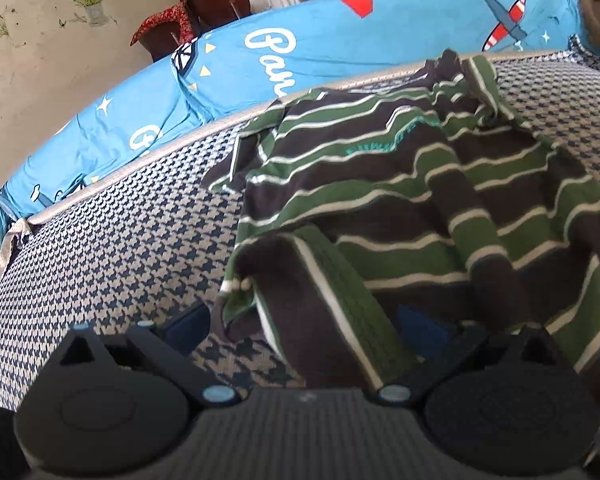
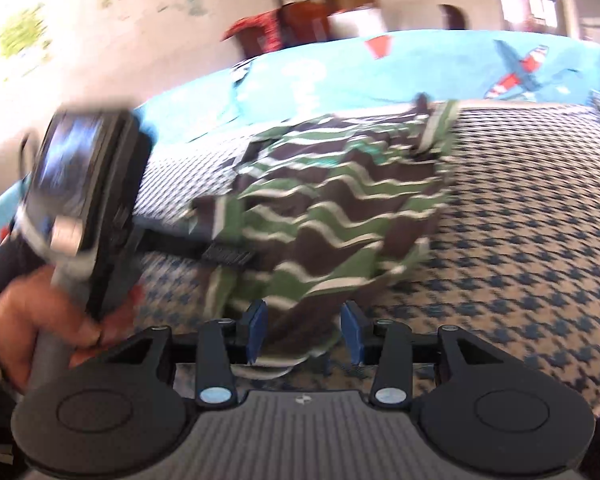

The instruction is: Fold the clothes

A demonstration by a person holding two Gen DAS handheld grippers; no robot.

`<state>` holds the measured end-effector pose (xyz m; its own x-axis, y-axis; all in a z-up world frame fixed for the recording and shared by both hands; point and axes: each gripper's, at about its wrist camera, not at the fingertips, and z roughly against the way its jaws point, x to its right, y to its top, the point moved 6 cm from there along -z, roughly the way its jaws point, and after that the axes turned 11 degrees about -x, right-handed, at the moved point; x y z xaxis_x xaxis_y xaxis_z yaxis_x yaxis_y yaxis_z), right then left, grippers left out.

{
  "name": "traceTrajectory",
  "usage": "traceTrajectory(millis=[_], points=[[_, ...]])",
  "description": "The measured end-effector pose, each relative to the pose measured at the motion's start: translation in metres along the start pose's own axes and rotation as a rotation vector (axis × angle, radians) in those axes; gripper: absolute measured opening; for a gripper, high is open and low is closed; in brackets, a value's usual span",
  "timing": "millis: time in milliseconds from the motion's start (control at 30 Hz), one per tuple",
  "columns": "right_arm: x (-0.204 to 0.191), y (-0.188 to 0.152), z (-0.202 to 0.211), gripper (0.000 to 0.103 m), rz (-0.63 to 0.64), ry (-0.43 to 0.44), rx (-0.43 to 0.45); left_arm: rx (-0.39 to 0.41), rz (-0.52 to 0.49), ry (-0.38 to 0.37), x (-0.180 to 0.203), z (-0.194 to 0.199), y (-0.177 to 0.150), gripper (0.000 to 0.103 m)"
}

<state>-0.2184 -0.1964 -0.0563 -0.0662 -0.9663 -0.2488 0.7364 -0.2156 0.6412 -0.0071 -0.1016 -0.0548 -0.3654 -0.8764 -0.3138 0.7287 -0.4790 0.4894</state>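
Left wrist view: striped shirt (image 1: 400, 200) rumpled on houndstooth cover (image 1: 100, 260), blue quilt (image 1: 340, 40) bunched behind. Left gripper (image 1: 304, 328) spread wide, 2 fingers either side of a ribbed fold draped into the gap, no pinch on it.

Right wrist view, heavily blurred: right gripper (image 2: 304, 328) partly closed, 2 blue pads (image 2: 258, 326) flanking a bunch of the shirt's near edge; true clamp or mere contact, cannot tell. Hand (image 2: 52, 320) at far left, wrapped round the left gripper's handle.

Likely step: taking hold of the near edge with both grippers, either to spread the shirt flat or to carry a fold across; not settled by this scene.

For doing it well:
- Seat cloth deep between the pads before squeezing, not at the tips.
- Take 1 clean edge rather than a wad, so layers do not slip apart.
- Keep both grips level and apart, cloth taut between.
- Move slowly, low over the cover.
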Motion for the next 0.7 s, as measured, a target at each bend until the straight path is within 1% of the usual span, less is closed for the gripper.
traceTrajectory(millis=[33, 167, 300, 433, 633, 700], points=[[0.005, 0.002, 0.001, 0.042, -0.025, -0.014, 0.009, -0.01, 0.012, 0.003, -0.004, -0.004, -0.002, 0.103], [0.02, 0.007, 0.001, 0.042, -0.106, -0.058, 0.032, -0.004, 0.06, -0.016, -0.019, -0.01, -0.009, 0.103], [0.027, 0.011, -0.005, 0.042, -0.137, -0.074, 0.039, 0.002, 0.082, -0.032, -0.023, -0.011, -0.011, 0.103], [0.03, 0.012, -0.014, 0.041, -0.152, -0.099, 0.036, 0.014, 0.079, -0.026, -0.023, -0.01, -0.013, 0.103], [0.036, 0.013, -0.03, 0.027, -0.206, -0.088, 0.007, 0.011, 0.1, -0.046, -0.025, -0.011, -0.013, 0.103], [0.037, 0.014, -0.035, 0.017, -0.222, -0.077, -0.004, 0.006, 0.112, -0.057, -0.026, -0.012, -0.014, 0.103]])
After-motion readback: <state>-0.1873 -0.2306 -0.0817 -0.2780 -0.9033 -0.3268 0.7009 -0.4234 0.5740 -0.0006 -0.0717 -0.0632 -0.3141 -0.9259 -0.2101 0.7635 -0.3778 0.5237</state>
